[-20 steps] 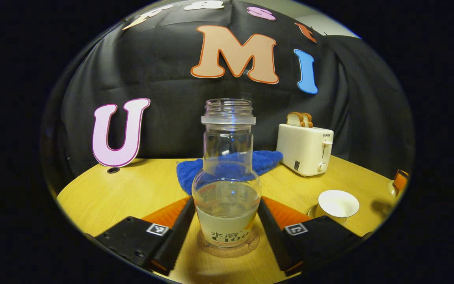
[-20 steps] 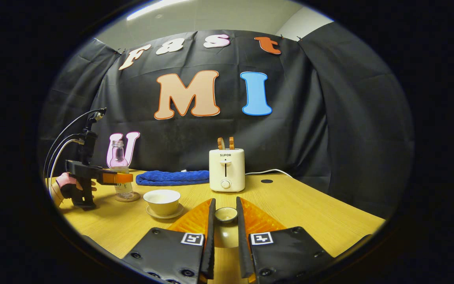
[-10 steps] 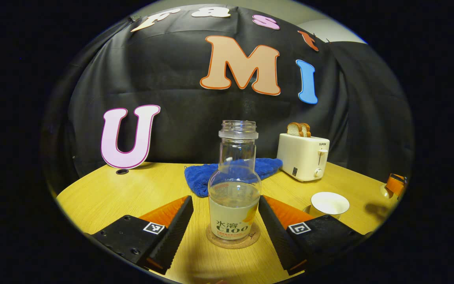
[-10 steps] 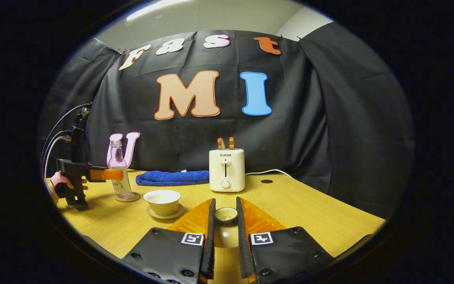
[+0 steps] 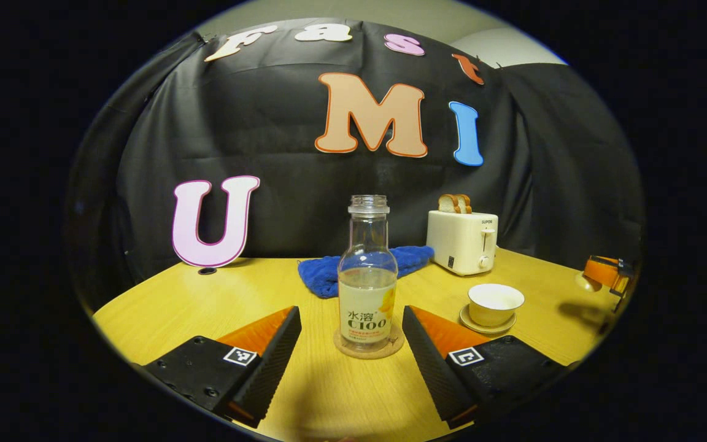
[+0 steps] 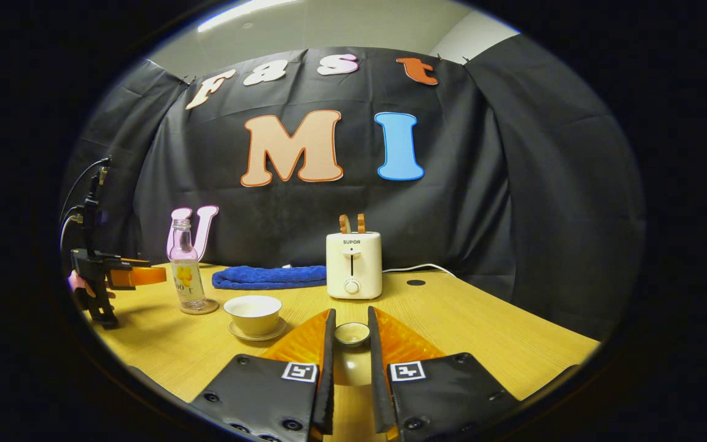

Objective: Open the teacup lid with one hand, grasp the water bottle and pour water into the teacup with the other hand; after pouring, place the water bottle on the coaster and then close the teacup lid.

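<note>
A clear water bottle [image 5: 367, 288], uncapped and partly full, stands upright on a round cork coaster [image 5: 353, 352]. My left gripper [image 5: 350, 312] is open just short of it, a finger on each side, not touching. To the right, the white teacup [image 5: 492, 302] sits uncovered on its saucer. In the right gripper view, my right gripper [image 6: 350, 334] is shut on the small white teacup lid [image 6: 351, 333], held above the table. The teacup [image 6: 253, 310], bottle [image 6: 186, 276] and left gripper [image 6: 145, 275] lie to its left.
A cream toaster [image 5: 461, 240] with bread slices stands at the back of the wooden table [image 5: 206, 301], a folded blue towel [image 5: 329, 276] beside it. A hand [image 6: 80, 285] holds the left gripper at the table's left side. A cable [image 6: 415, 267] runs behind the toaster [image 6: 353, 264].
My left gripper has drawn back from the bottle, which stays upright on the coaster. The right gripper and the lid have not moved.
</note>
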Demonstrator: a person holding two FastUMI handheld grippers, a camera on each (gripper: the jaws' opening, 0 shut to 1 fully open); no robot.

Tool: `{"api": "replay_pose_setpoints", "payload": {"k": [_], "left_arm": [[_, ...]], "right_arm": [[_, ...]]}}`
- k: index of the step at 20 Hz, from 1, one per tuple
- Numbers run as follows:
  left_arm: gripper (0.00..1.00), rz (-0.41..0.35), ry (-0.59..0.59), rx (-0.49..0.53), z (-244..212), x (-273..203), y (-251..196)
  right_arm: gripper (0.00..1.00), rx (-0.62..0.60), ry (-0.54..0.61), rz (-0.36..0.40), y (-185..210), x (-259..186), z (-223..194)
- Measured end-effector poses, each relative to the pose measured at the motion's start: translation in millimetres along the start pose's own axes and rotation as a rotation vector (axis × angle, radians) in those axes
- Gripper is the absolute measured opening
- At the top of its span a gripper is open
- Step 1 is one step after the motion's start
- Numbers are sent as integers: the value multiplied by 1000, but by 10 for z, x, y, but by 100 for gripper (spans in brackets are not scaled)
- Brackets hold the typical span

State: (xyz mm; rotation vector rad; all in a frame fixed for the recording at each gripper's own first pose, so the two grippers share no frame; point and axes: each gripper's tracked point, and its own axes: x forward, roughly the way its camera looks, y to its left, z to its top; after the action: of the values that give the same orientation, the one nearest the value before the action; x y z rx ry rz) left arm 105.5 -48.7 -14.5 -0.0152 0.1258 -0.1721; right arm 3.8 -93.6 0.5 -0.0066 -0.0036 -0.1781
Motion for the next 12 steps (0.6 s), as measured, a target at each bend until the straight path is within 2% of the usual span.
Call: {"api": "replay_pose_setpoints", "payload": {"k": [6, 12], "left_arm": [[97, 44, -21, 30, -39, -226, 108], [97, 60, -35, 16, -59, -283, 166]], "right_arm": [[29, 4, 5, 78, 221, 44, -10], [29, 7, 9, 187, 735, 341, -43]]}}
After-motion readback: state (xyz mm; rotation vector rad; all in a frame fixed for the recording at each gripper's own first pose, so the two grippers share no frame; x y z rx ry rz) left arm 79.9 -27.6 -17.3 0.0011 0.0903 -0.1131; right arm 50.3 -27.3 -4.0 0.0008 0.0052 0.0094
